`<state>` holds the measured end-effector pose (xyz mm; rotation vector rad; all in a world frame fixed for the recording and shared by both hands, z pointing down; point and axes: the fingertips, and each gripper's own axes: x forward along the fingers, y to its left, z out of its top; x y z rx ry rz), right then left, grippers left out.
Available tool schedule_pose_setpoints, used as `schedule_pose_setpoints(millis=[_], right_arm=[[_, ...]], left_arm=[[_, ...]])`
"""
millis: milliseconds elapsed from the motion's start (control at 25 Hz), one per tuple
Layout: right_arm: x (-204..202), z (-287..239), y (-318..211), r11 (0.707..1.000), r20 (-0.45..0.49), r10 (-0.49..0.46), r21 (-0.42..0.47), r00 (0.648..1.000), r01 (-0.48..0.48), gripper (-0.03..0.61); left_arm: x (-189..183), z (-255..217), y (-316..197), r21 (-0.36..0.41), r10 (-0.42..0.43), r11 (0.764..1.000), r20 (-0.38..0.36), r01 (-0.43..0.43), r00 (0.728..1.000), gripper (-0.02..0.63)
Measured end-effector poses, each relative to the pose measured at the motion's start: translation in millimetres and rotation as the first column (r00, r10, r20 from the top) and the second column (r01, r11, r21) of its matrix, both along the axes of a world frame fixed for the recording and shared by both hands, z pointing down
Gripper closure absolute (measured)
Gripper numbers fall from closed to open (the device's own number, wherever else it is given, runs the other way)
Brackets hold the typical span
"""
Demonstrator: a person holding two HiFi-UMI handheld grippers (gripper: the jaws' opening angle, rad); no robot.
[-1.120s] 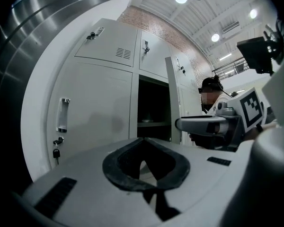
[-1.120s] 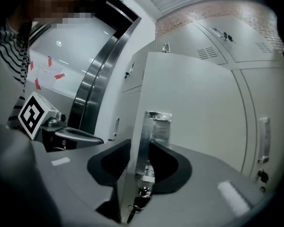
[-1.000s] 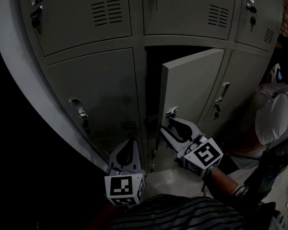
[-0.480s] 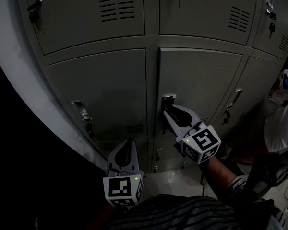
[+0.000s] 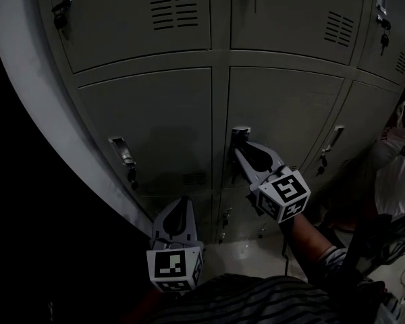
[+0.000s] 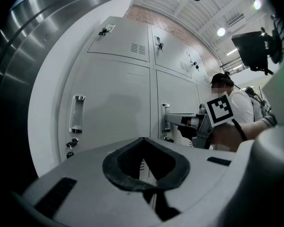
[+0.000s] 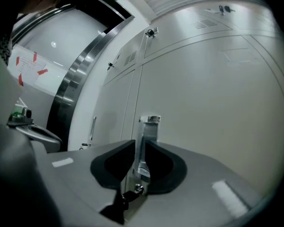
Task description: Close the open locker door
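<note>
Grey paint over sheet metal: the flat rectangular locker door (image 5: 283, 113) is sitting flush in its frame, closed. Pointing level at the door's left edge is the right gripper (image 5: 240, 144). Its jaws have just been closing and are now standing narrow, their dark pads pressing both sides of the bright upright metal strip handle (image 7: 149, 126) mounted on that edge. Below and left of the door, the left gripper (image 5: 184, 201) is hanging low, touching nothing. Its curved black pads (image 6: 110, 171) are meeting at the tips with nothing between them. Left of the door, the neighbouring grey door (image 5: 155, 123) is showing the same smooth matt face, with a shiny handle (image 5: 121, 150) of its own. Above the door, louvred vent slots (image 5: 172, 9) are showing in the upper row.
</note>
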<state>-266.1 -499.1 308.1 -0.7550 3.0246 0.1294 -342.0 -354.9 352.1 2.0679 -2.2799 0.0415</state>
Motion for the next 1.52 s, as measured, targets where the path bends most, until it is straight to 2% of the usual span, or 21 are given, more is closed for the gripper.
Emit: schedule_pose_setpoints(millis=[80, 320, 520, 680, 840, 1120, 1400, 1520], right_arm=[[2, -4, 5, 1.000, 0.010, -0.006, -0.016, 1.000, 0.006, 0.467], [40, -29, 59, 1.000, 0.068, -0.013, 0.015, 0.998, 0.012, 0.474], [99, -44, 126, 1.000, 0.112, -0.004, 0.014, 0.994, 0.002, 0.479], [156, -46, 191, 1.000, 0.136, -0.007, 0.014, 0.991, 0.005, 0.479], [222, -29, 260, 1.000, 0.109, -0.009, -0.003, 0.994, 0.010, 0.482], [329, -20, 361, 0.998, 0.113, 0.008, -0.061, 0.994, -0.001, 0.486], [380, -10, 427, 0.991, 0.104, 0.019, -0.132, 0.994, -0.005, 0.492], [396, -10, 439, 0.987, 0.126, 0.087, -0.148, 0.988, -0.068, 0.540]], left_arm=[[1, 0, 4, -0.006, -0.005, 1.000, -0.005, 0.005, 1.000, 0.611], [17, -10, 24, 0.026, -0.007, 1.000, 0.002, 0.007, 1.000, 0.611], [57, -24, 59, 0.062, 0.005, 0.998, -0.014, -0.004, 1.000, 0.611], [104, -32, 105, 0.081, 0.008, 0.997, -0.007, -0.007, 1.000, 0.611], [155, -21, 165, 0.063, -0.008, 0.998, -0.024, 0.009, 1.000, 0.611], [224, -17, 279, 0.021, -0.097, 0.995, -0.039, 0.098, 0.995, 0.611], [278, -13, 356, -0.025, -0.105, 0.994, -0.021, 0.104, 0.994, 0.611], [289, -17, 372, -0.013, -0.103, 0.995, -0.012, 0.102, 0.995, 0.611]])
